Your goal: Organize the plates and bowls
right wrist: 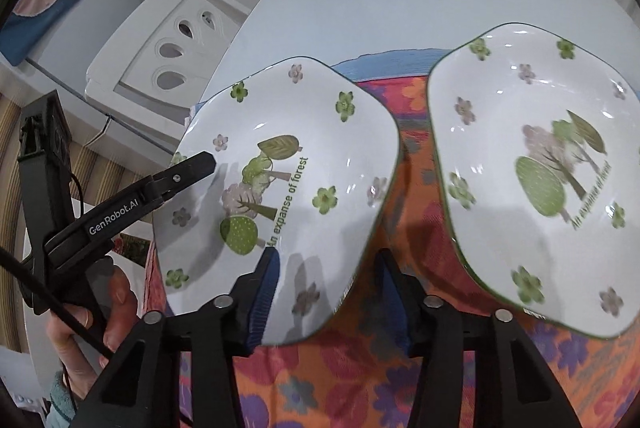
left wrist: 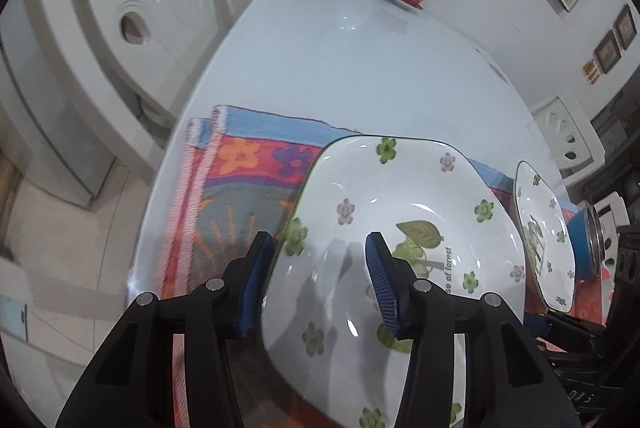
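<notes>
- Left gripper (left wrist: 318, 278), jaws spread, straddles the left plate's (left wrist: 400, 228) near-left rim on the floral mat (left wrist: 240, 167).
- Right gripper (right wrist: 328, 292) gapes over that plate's near edge; second plate (right wrist: 540, 167) lies right.

The left gripper (left wrist: 320, 284) is open, its two blue pads on each side of the near plate's (left wrist: 400, 228) rim. The right gripper (right wrist: 328, 292) is open too, by that same plate.

Two glazed ceramic plates (right wrist: 280, 187) (right wrist: 536, 171), glossy white with sharp highlights. Underneath, a woven cloth placemat (right wrist: 360, 368), matt and ribbed, on a smooth, shiny tabletop (left wrist: 360, 67). Matt black plastic gripper fingers (left wrist: 420, 292) with ridged blue rubbery pads (left wrist: 380, 280) and small metal pins.
</notes>
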A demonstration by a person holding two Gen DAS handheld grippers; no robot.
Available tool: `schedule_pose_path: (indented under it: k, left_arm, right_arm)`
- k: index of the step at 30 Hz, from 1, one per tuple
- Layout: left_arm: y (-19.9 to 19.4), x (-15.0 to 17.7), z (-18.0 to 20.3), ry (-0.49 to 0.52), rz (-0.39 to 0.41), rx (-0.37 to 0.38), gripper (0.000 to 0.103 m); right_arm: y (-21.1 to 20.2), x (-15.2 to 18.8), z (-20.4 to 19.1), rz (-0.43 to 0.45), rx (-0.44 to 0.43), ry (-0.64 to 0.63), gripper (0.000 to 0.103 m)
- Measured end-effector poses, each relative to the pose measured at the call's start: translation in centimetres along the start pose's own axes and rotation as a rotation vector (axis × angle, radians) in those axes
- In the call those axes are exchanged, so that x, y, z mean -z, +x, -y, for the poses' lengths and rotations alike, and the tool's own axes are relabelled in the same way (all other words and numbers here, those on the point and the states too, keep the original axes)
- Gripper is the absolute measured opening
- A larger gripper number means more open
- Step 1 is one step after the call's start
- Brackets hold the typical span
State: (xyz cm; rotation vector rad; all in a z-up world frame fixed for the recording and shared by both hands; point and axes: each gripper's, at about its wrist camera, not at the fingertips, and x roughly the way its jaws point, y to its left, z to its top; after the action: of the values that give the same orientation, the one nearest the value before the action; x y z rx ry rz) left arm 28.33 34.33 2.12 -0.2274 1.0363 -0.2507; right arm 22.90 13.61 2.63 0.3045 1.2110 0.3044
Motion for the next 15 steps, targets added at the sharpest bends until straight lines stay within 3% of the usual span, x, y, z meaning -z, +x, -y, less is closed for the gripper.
schedule_pose_path:
  k: [2, 8, 15]
  left_arm:
    - [0.2, 0.0, 0.1, 0.014, 0.003, -0.001, 0.045]
    - [-1.1, 1.3, 0.5, 0.062, 0.002, 0.016, 0.045]
    - [-3.9, 5.4, -0.2, -0.015, -0.023, 0.058, 0.045]
  right_arm:
    - [0.3, -0.2, -0.2, 0.003, -0.002, -0.016, 0.033]
    - [0.2, -0.3, -0.6, -0.004, 0.036, -0.065, 0.033]
    - [-1.4, 0.8, -1.1, -0.045, -0.012, -0.131, 0.033]
